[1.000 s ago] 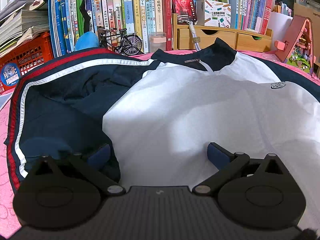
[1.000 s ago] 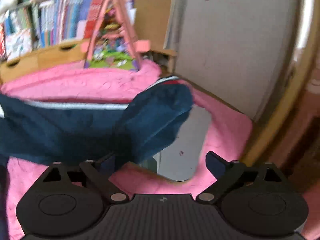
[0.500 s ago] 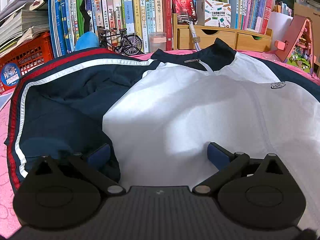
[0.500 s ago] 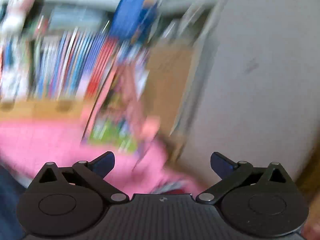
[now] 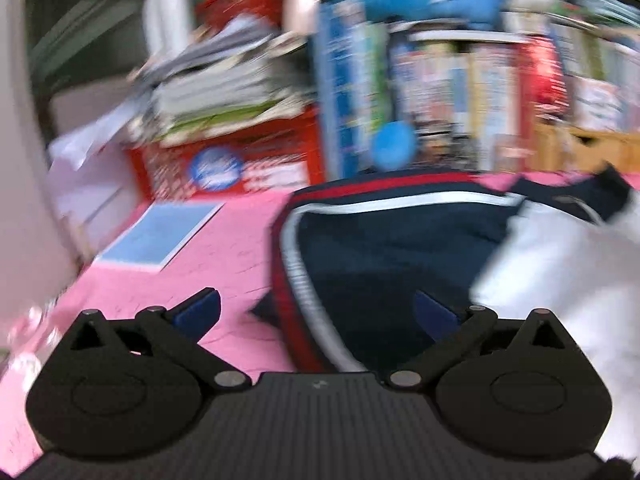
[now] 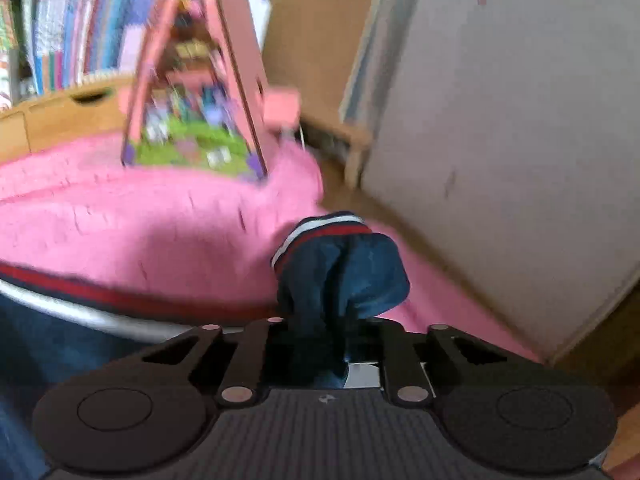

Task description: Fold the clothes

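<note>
A navy and white jacket (image 5: 420, 248) with red and white stripes lies on a pink cloth (image 5: 208, 248). My left gripper (image 5: 316, 312) is open and empty, low over the jacket's folded left sleeve edge. My right gripper (image 6: 320, 340) is shut on the navy sleeve cuff (image 6: 340, 264), which bunches up between the fingers; the rest of that sleeve (image 6: 60, 320) trails to the left.
Books (image 5: 440, 80), a red crate (image 5: 240, 160) and paper stacks line the back. A blue sheet (image 5: 156, 236) lies on the cloth at left. A pink toy house (image 6: 192, 92), wooden drawers (image 6: 60, 116) and a grey board (image 6: 520, 140) stand near the right gripper.
My left gripper has swung left off the white front to the left sleeve edge. My right gripper, open before, has closed on the sleeve cuff.
</note>
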The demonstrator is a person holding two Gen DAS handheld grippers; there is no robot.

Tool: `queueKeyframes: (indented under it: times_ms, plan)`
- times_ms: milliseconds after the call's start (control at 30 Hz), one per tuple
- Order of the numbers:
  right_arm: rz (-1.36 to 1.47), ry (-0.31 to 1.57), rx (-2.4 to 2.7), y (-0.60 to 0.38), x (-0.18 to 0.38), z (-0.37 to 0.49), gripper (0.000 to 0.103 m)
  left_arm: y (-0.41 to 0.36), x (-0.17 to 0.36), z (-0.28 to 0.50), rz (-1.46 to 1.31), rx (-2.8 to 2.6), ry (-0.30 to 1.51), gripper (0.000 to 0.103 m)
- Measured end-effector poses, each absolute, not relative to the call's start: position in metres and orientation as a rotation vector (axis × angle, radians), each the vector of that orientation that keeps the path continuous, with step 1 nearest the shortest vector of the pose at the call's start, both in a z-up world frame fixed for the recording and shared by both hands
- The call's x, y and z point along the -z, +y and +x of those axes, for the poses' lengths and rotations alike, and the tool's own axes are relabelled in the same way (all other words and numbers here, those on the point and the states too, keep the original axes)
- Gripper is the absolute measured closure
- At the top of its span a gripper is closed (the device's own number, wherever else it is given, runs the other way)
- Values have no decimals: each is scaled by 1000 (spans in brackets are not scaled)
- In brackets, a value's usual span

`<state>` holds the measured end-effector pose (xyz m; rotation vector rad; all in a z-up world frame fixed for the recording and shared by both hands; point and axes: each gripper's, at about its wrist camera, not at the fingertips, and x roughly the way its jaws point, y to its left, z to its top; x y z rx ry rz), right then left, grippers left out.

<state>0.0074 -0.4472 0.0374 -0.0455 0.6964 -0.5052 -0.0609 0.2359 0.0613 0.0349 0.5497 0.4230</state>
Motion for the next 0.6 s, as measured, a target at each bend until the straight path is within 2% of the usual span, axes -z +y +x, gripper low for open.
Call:
queueKeyframes:
  times_ms: [167,233,300,333,367,433,533,600]
  plan:
    - [-360,264,527,-406,-103,5,91,256,-59,-48,-68,-443,621,0]
    - [-389,165,560,-411,-122,12,88,253,-58,-61,-146,-381,636,0]
    - [-344,234,557,-433,-125,30,76,248,-55,-78,-221,-309,658,0]
    - [-314,301,563,-442,-121,36,50,245,-52,-88,-263,-272,673,0]
    - [-284,355,574,-446,-115,37,31,243,-49,-97,-305,-236,688,0]
    - [-228,440,582,-450,-102,36,25,240,-40,-109,-398,-173,731,0]
    - [-218,382,503,-423,-86,7,2,234,-34,-105,-388,-178,742,0]
    - [-219,354,437,-400,-82,-5,1,231,-31,-94,-342,-206,730,0]
